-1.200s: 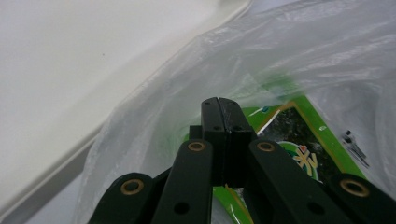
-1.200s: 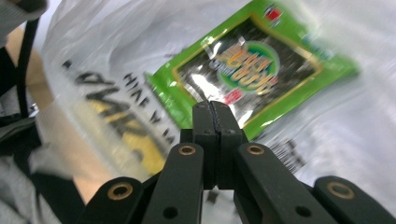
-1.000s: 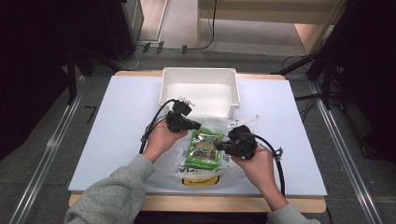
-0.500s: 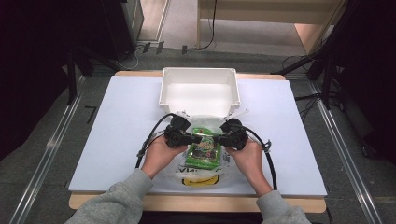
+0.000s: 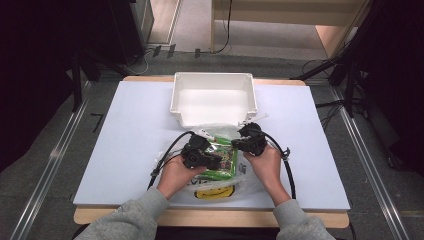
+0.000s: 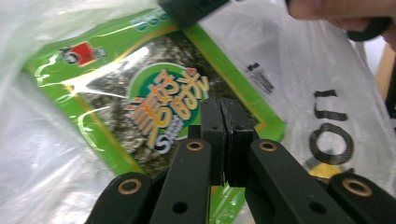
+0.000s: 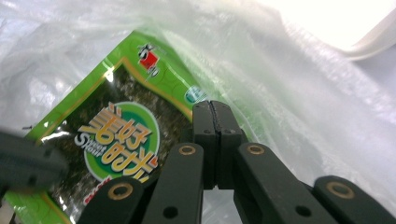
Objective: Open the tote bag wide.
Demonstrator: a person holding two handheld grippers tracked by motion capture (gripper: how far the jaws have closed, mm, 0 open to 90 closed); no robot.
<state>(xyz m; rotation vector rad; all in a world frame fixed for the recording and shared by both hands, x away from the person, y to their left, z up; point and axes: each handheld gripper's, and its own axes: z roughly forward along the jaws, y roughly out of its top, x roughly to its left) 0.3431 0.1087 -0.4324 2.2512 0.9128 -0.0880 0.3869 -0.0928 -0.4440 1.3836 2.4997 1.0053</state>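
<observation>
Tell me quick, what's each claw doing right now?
Left claw: closed, holding nothing, over the green snack packet.
Right claw: closed, holding nothing, over the same packet.

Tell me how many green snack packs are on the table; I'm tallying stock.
1. The green pack lies on the clear plastic bag between the two grippers, in front of the white bin. More could be hidden under the bag or hands.

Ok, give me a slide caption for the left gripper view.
Left gripper, jaws shut, over a green snack packet lying on a clear plastic bag.
</observation>
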